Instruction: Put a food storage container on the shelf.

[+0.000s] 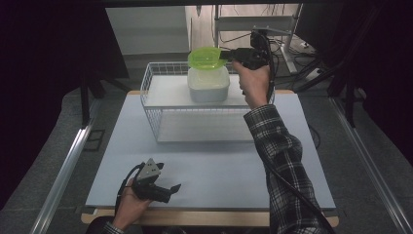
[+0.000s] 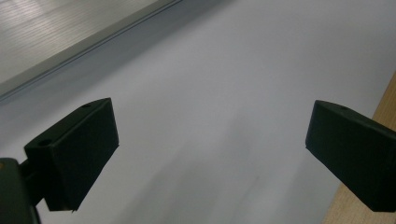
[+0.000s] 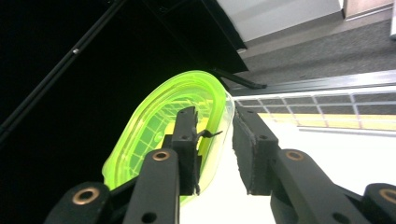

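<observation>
High view: right tool (image 1: pixel 227 55), jaws parted around the rim of the green lid (image 1: pixel 206 58) over the white box (image 1: pixel 208 84) in the wire basket (image 1: pixel 151 105); withdraw level; left tool (image 1: pixel 171 189) released on the desk (image 1: pixel 219 165).

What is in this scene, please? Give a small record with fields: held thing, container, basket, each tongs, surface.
held thing: neon green lid, tilted, above the container
container: white plastic tub, lid off, standing inside the basket
basket: white wire basket, on the white table top
right tongs: raised at the lid's rim; one jaw lies against the lid, the other stands a little off it, so the grip looks slack
left tongs: jaws wide apart, nothing between them, low over the table top near its front edge
</observation>
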Available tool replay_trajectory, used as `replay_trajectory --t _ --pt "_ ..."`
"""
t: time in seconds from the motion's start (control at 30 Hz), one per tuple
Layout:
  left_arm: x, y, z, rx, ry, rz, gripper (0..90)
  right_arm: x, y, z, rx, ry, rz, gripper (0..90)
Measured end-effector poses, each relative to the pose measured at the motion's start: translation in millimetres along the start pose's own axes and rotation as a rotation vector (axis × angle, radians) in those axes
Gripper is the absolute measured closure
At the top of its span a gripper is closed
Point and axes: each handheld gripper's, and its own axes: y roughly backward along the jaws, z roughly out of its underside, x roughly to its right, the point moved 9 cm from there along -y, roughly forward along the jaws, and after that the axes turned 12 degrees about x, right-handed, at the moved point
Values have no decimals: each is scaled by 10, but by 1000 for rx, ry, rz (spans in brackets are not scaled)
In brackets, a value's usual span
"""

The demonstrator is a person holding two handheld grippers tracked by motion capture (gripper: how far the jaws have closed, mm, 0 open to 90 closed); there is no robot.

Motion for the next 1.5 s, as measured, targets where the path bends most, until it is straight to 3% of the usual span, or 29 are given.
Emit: replay_trajectory --t 0.17,0.33,0.53,0.7,0.83,1.03,1.5 --pt "3 9 -7 2 -3 -1 21 55 -14 4 10 -9 -6 620" --pt "-3 3 -4 3 0 0 21 16 -8 -5 7 19 -41 519" --pt "3 1 -2 0 -4 0 21 -14 46 4 0 75 -42 352" --pt "1 1 -4 1 -3 -3 21 -24 159 3 7 158 -35 269" --pt "2 3 -10 2 -5 -8 21 -29 266 18 14 201 -55 232" --pt "-1 8 -21 8 -6 -12 18 5 413 112 6 275 -47 201" --pt "12 -6 -18 10 -10 -8 15 111 636 370 -22 373 -40 148"
